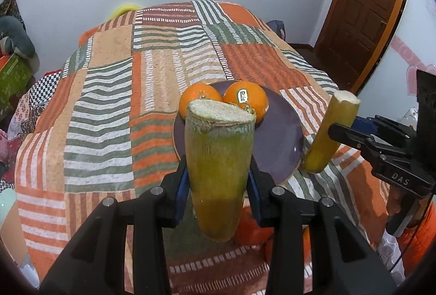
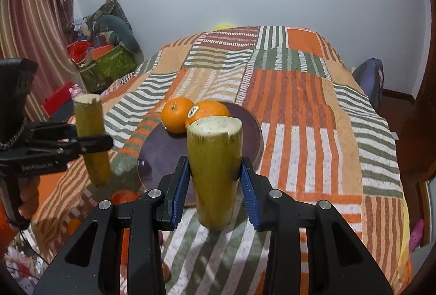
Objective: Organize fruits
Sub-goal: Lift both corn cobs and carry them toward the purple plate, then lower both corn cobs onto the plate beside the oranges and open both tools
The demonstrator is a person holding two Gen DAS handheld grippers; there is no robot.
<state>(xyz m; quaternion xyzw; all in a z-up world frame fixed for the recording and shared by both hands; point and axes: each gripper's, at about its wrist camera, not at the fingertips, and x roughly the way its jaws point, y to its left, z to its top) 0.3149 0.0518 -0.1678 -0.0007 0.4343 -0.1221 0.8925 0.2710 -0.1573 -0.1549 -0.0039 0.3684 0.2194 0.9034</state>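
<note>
Now each gripper is clamped on an upright cane piece, left gripper (image 1: 219, 183) and right gripper (image 2: 215, 186), both lifted just short of the plate (image 1: 275, 153) ahead, where two oranges (image 1: 245, 100) sit.

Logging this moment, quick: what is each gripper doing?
Left gripper: shut on a sugarcane piece.
Right gripper: shut on another sugarcane piece.

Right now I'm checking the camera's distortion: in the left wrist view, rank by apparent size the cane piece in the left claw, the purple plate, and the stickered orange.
1. Cane piece, though nearness to the lens inflates it
2. Purple plate, partly hidden
3. Stickered orange
</note>
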